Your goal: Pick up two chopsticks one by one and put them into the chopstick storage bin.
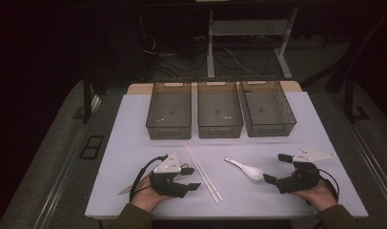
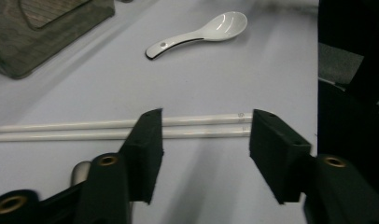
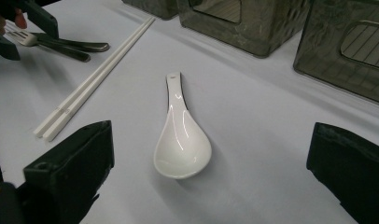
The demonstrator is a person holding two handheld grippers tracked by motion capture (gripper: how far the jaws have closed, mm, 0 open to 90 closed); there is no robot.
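Note:
A pair of white chopsticks [image 1: 202, 171] lies side by side on the white table mat [image 1: 134, 133], in front of the middle bin. In the left gripper view the chopsticks [image 2: 85, 129] run across just beyond the tips of my left gripper [image 2: 206, 140], whose jaws stand partly apart with nothing pressed between them. A white ceramic spoon [image 1: 245, 168] lies to the right, bowl toward my right gripper [image 1: 276, 168]. Seen from the right gripper, the spoon [image 3: 180, 140] rests flat ahead of the wide-open right gripper [image 3: 213, 144]. My left gripper [image 1: 192, 178] sits left of the chopsticks' near end.
Three dark see-through bins [image 1: 168, 109] [image 1: 219, 110] [image 1: 268, 109] stand in a row at the back of the mat. A metal fork [image 1: 126, 190] and another metal utensil [image 3: 71, 49] lie under the left hand. Beyond the mat are dark floor and desk legs.

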